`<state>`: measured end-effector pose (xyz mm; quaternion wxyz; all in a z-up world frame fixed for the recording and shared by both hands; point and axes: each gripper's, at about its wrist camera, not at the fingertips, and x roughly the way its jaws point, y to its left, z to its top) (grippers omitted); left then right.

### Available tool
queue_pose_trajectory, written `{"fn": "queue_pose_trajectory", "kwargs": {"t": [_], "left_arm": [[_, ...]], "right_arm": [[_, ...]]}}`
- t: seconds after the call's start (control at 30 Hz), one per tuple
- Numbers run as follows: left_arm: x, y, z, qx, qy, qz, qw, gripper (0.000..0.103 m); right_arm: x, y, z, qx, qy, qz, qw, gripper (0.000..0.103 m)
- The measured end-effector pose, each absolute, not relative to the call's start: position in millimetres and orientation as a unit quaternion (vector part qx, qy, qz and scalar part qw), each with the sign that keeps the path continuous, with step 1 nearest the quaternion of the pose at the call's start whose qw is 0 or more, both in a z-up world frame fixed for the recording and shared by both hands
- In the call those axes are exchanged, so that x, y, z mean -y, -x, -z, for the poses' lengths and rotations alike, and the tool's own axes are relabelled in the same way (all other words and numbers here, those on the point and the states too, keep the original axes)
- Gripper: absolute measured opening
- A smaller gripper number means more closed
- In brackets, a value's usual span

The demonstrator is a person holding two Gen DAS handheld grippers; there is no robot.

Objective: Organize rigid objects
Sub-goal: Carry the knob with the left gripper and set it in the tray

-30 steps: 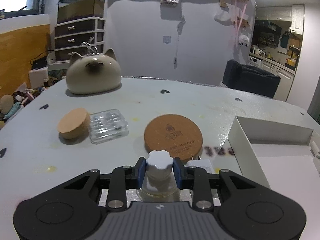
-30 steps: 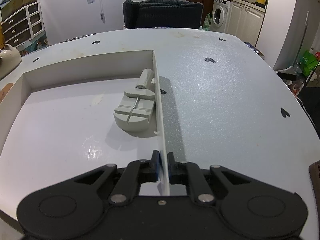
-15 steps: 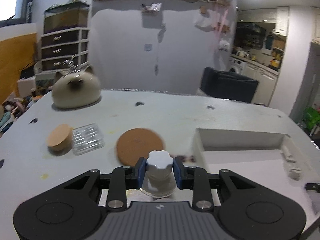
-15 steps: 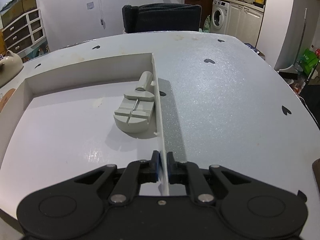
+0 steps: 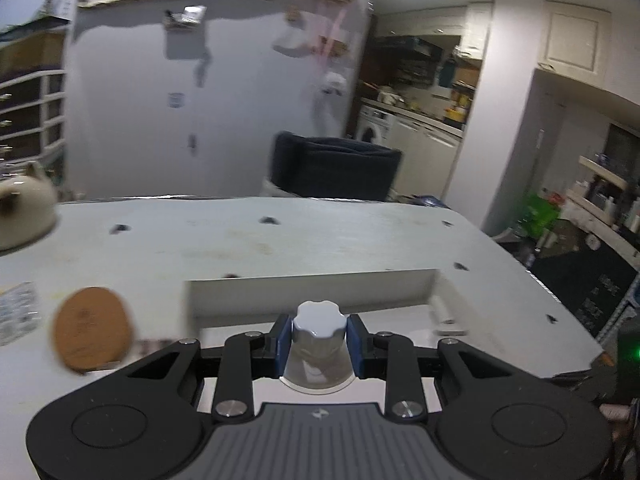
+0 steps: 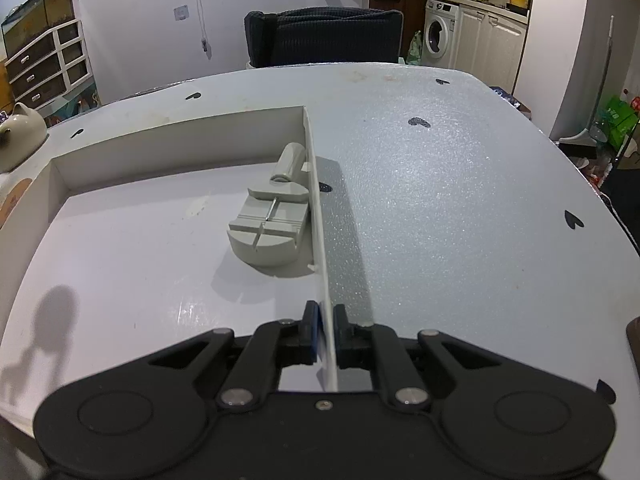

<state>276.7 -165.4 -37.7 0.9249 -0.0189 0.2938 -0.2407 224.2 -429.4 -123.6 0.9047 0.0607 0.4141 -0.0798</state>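
My left gripper (image 5: pixel 319 334) is shut on a small bottle with a white scalloped cap (image 5: pixel 319 322) and holds it above the near left part of the shallow white box (image 5: pixel 312 292). My right gripper (image 6: pixel 324 328) is shut on the right wall of that white box (image 6: pixel 318 216). A grey plastic tool (image 6: pixel 274 216) lies inside the box against that wall. The bottle's shadow (image 6: pixel 44 320) falls on the box floor at the left.
A round cork coaster (image 5: pixel 92 330) and a clear plastic case (image 5: pixel 16 312) lie on the table left of the box. A cream cat-shaped pot (image 5: pixel 24 208) stands at the far left; it also shows in the right wrist view (image 6: pixel 20 132). A dark chair (image 6: pixel 324 36) stands behind the table.
My left gripper has lifted the bottle off the table and carried it right, over the box. The bottle's shadow now shows on the box floor. My right gripper keeps its hold.
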Motion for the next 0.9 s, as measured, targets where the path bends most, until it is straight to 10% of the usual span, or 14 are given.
{"fn": "queue_pose_trajectory", "kwargs": {"t": [0.77, 0.9], "left_arm": [[287.3, -346.6, 100.4, -0.397, 0.022, 0.258, 0.88, 0.033], [284.6, -345.0, 100.1, -0.402, 0.027, 0.257, 0.878, 0.059]], "right_arm": [[435.0, -225.2, 124.9, -0.416, -0.066, 0.064, 0.905, 0.006], [435.1, -224.8, 125.0, -0.416, -0.066, 0.063, 0.905, 0.006]]}}
